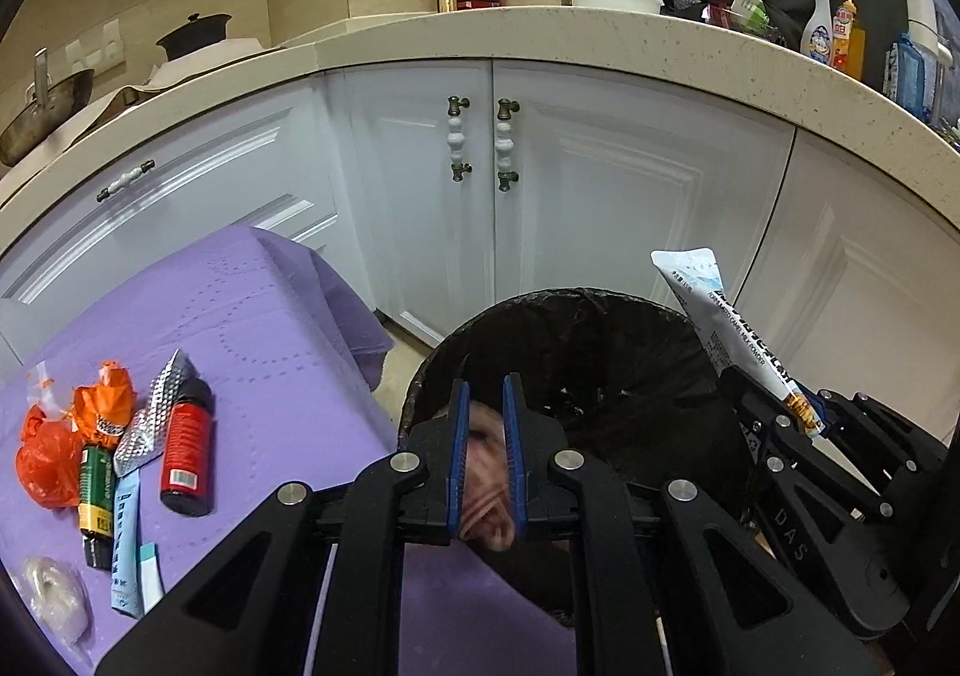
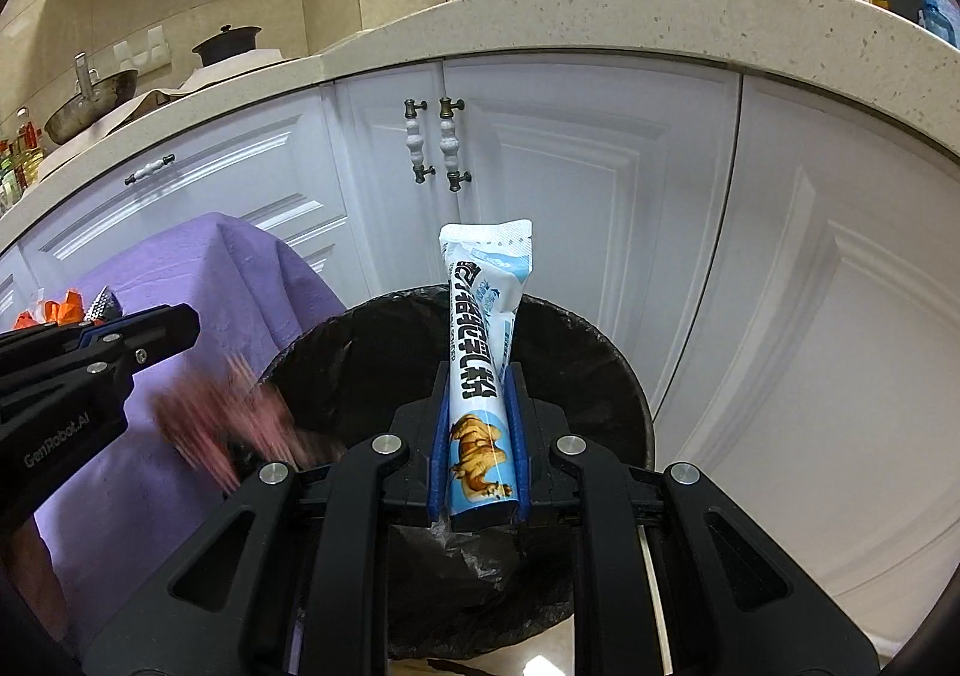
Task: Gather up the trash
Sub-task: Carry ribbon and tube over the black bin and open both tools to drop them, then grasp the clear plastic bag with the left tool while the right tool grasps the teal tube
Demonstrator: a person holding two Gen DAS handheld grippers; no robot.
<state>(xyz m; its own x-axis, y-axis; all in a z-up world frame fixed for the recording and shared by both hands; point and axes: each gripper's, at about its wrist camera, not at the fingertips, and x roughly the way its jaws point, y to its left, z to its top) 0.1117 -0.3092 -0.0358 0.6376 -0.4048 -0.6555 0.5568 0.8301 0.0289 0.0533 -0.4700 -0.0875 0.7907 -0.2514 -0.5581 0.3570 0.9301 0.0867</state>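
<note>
White cabinet doors point(image 1: 600, 184) under a speckled, perhaps stone, counter point(image 1: 540, 33)

White-blue sachet point(image 2: 483, 376) in right hand-held gripper point(image 2: 480, 376), above black-lined bin point(image 2: 600, 376).

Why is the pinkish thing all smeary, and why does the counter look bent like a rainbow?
Left wrist view: the pinkish wrapper between the left gripper fingers is smeared by motion blur; the trash bin behind stays sharp. Right wrist view: the same wrapper streaks, while the milk powder sachet is crisp. Both views: the fisheye lens bows the countertop.
</note>
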